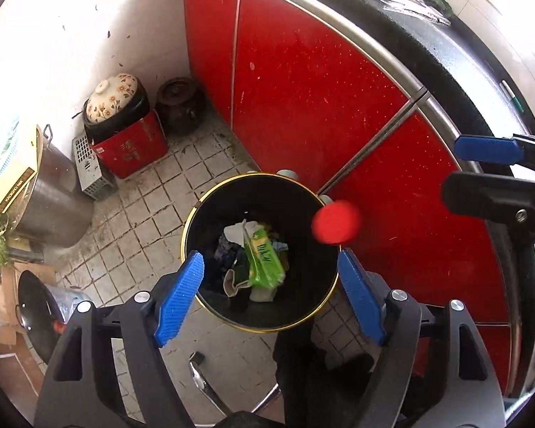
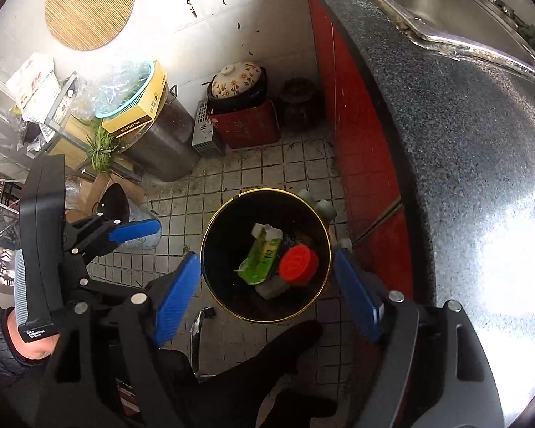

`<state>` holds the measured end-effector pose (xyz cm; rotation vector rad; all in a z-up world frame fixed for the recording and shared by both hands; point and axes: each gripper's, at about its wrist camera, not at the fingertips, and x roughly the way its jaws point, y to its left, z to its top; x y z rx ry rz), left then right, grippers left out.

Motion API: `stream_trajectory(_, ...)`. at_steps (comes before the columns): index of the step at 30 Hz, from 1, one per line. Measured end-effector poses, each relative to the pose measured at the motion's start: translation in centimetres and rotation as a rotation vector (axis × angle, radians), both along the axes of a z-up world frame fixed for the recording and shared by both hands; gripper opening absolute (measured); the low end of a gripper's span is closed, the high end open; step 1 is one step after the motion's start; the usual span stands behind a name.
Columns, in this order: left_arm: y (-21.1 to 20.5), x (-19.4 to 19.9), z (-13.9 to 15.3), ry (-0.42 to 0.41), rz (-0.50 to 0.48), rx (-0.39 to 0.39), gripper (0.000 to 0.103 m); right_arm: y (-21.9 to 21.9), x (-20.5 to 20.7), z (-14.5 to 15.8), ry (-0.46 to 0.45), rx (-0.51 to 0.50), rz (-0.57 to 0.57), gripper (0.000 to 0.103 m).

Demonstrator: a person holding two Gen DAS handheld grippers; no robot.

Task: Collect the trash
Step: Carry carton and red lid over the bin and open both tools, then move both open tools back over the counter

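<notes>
The floor (image 1: pixel 153 221) was made of small pale tiles, with dirt in the lines. A red cupboard (image 1: pixel 303 100) ran along one side under a dark speckled counter (image 2: pixel 463 135). A white wall stood at the far end.

A round black bin (image 1: pixel 264 192) with a gold rim stood on the tiles, close to the cupboard. A green pack (image 1: pixel 264 260) and some paper scraps lay at the bottom of it.

Both grippers pointed down over the bin. The left gripper (image 1: pixel 271 296) had its blue jaws spread wide with nothing between them. The right gripper (image 2: pixel 267 294) also had its jaws spread wide and held nothing.

A red cap (image 2: pixel 299 261) was loose, not in any jaws. In the left view it was a blur at the bin's rim, on the cupboard side. In the right view it sat low inside the bin, just beside the green pack, between the two spread jaws.

The bin's mouth was open and wide. Bare tiles lay on its wall side.

In the far corner stood a flowered pot (image 1: pixel 116 98) on a red box (image 1: pixel 132 149), a brown jar (image 1: pixel 180 103) beside it, and a steel pot (image 1: pixel 53 192) near the wall. A wok (image 1: pixel 35 317) lay by the near edge of the floor.
</notes>
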<state>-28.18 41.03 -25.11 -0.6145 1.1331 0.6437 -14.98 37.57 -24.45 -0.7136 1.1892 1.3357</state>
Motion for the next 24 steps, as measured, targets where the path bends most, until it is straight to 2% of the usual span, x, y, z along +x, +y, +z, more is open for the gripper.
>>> stream_trajectory(6, -1.6, 0.5, 2.2, 0.005, -0.017, 0.063, 0.076, -2.7, 1.6, 2.5, -0.007, 0.032, -0.042, 0.078)
stream_trajectory(12, -4.2, 3.2, 6.2, -0.018, -0.080, 0.146, 0.076, -8.6, 5.0, 7.4, -0.032, 0.100, -0.168, 0.078)
stream_trajectory(18, -10.5, 9.4, 11.9, -0.091, -0.220, 0.231, 0.084, -19.4, 10.4, 13.0, -0.100, 0.167, -0.405, 0.080)
stream_trajectory(24, -19.5, 17.8, 15.3, -0.198, -0.477, 0.201, 0.087, -34.1, 15.3, 16.3, -0.204, 0.181, -0.755, 0.083)
